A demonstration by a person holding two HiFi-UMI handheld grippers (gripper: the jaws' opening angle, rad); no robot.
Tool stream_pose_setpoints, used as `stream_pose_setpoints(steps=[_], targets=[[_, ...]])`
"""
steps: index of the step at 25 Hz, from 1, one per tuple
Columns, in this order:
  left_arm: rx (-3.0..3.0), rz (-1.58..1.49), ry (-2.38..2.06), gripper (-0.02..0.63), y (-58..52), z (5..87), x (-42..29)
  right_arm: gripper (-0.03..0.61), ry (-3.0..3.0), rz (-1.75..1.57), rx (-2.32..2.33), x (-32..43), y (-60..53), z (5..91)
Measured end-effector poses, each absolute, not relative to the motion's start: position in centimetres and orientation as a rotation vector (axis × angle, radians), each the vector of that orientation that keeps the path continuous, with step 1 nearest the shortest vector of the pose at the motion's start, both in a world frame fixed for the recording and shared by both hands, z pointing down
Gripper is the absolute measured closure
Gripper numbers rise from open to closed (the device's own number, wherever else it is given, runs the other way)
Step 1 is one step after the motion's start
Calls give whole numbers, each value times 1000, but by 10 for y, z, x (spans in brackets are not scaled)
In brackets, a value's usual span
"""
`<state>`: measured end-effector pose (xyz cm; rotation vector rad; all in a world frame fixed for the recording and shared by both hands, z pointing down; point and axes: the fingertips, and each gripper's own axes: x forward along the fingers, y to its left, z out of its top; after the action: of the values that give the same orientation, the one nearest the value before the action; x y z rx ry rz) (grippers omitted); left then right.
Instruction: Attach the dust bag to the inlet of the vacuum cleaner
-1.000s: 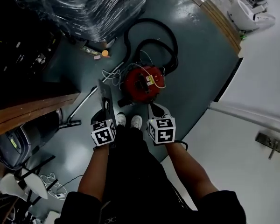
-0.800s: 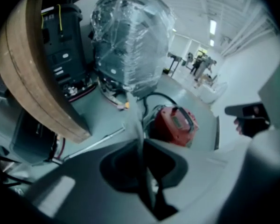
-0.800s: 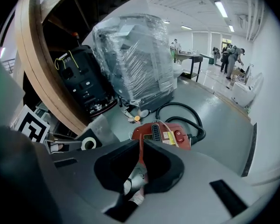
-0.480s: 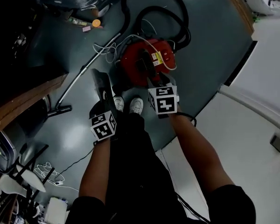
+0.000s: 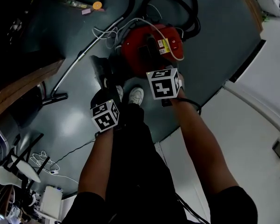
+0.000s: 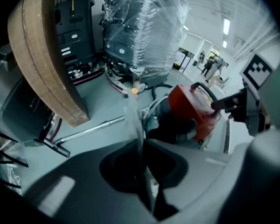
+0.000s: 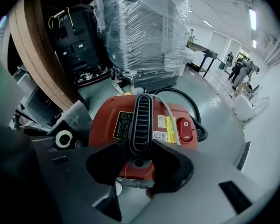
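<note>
The red vacuum cleaner (image 5: 139,50) (image 7: 112,120) (image 6: 189,107) stands on the grey floor in front of the person's shoes. Its black ribbed handle (image 7: 141,118) runs across the top. My right gripper (image 5: 157,70) (image 7: 137,150) hangs over it, jaws closing, with the near end of the handle between the pads and touching both. My left gripper (image 5: 104,89) (image 6: 141,146) is shut on the dust bag (image 5: 101,70) (image 6: 132,120), a flat grey bag held upright to the left of the vacuum. The bag's collar with a white ring (image 7: 63,138) shows in the right gripper view.
A black hose (image 5: 189,3) loops behind the vacuum, and a white cable (image 5: 113,29) lies beside it. A metal wand (image 5: 77,63) lies on the floor at left, near a wooden table edge (image 5: 18,91). A plastic-wrapped machine (image 7: 140,31) stands beyond.
Both grippers have dropped towards the vacuum cleaner. The right one now sits on the handle, and the left one has carried the dust bag down beside the red body.
</note>
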<state>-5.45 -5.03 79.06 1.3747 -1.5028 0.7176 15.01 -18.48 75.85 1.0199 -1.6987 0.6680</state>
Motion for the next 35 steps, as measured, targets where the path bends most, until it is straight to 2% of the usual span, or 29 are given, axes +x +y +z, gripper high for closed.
stream_pose_setpoints(steps=[25,31,35], targets=[[1249,574,-1373,586,-67,812,-23,425,-1694,660,986,150,-184,760],[1405,752,-1289,581,-74,814,-9,425,-1686,654,986,149,-184,761],[1255,491,-1233,578,-74,817,-14,425,-1693,665,994,150,-184,760]])
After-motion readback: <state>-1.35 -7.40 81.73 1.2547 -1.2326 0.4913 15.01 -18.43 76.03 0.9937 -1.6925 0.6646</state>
